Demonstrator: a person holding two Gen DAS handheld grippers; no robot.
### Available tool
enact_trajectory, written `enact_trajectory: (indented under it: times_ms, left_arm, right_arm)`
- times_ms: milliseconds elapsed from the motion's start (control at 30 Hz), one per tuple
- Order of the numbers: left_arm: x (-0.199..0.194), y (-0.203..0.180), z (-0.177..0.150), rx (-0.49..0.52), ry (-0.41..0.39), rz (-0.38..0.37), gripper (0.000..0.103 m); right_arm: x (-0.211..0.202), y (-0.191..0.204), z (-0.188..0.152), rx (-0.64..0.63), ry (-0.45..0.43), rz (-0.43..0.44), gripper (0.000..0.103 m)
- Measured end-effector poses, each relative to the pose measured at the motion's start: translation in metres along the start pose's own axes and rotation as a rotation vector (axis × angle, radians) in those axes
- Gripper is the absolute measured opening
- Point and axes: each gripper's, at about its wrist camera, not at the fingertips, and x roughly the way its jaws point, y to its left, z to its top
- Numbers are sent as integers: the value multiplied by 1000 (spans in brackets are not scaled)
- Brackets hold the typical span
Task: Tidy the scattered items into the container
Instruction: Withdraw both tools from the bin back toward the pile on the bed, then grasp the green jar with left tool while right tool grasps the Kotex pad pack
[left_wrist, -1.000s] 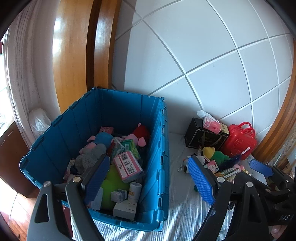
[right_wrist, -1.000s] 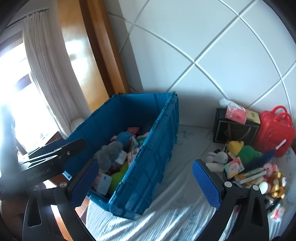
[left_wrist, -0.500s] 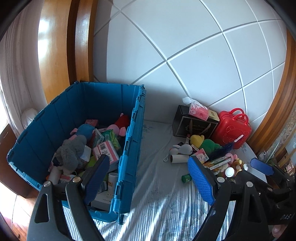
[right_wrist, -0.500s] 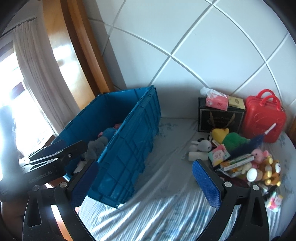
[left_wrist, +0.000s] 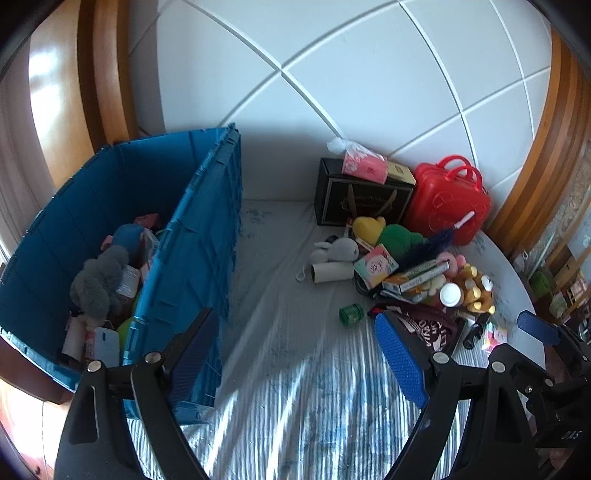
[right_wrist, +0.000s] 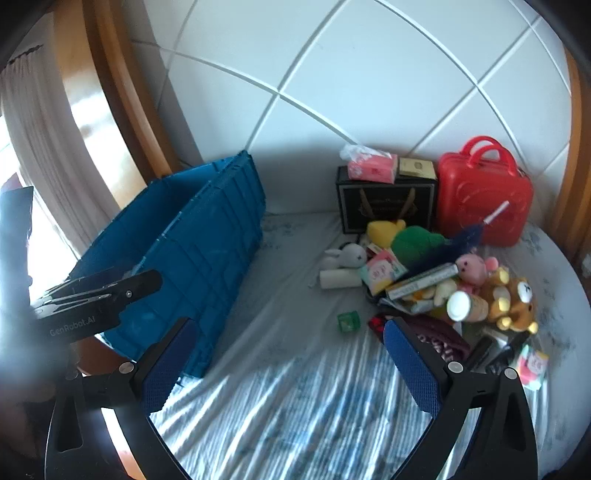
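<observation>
Your left hand-held gripper (left_wrist: 295, 354) is wide open with nothing between its blue-padded jaws, and it points down at the striped grey bed sheet (left_wrist: 295, 398). Your right hand-held gripper (right_wrist: 291, 365) is also open and empty, over the same sheet. The big blue plastic crate (left_wrist: 207, 236) sits on the left of the bed, already part full: a grey plush toy (left_wrist: 99, 280), a blue plush (left_wrist: 127, 236) and small boxes are inside. The scattered pile lies to the right, well apart from the crate: a grey rabbit plush (left_wrist: 341, 249), a white cardboard tube (left_wrist: 332, 272) just in front of it, a pink-and-green small carton (left_wrist: 376, 265), a long yellow-green box (left_wrist: 415, 275), a green plush with yellow head (left_wrist: 397, 238), a brown bear plush (left_wrist: 478, 290), and a white-capped bottle (left_wrist: 450, 294) touching the bear. A small green jar (left_wrist: 351, 314) lies alone on the sheet, between pile and crate, nearest your left gripper's right jaw. At the back by the white padded headboard (left_wrist: 369, 74) stand a black gift bag (left_wrist: 360, 199), with a pink tissue pack (left_wrist: 364, 168) on top, and a red plastic carry case (left_wrist: 448, 205) beside it.
</observation>
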Motion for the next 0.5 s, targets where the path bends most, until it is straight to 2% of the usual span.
enact_trajectory:
  times_ms: [267, 500]
  left_arm:
    - [57, -58, -30, 103, 120, -56, 87]
    - [121, -84, -44, 119, 189, -74, 87]
  right_arm:
    - [4, -84, -53, 134, 80, -94, 102]
    - [-2, -148, -77, 233, 105, -189, 102]
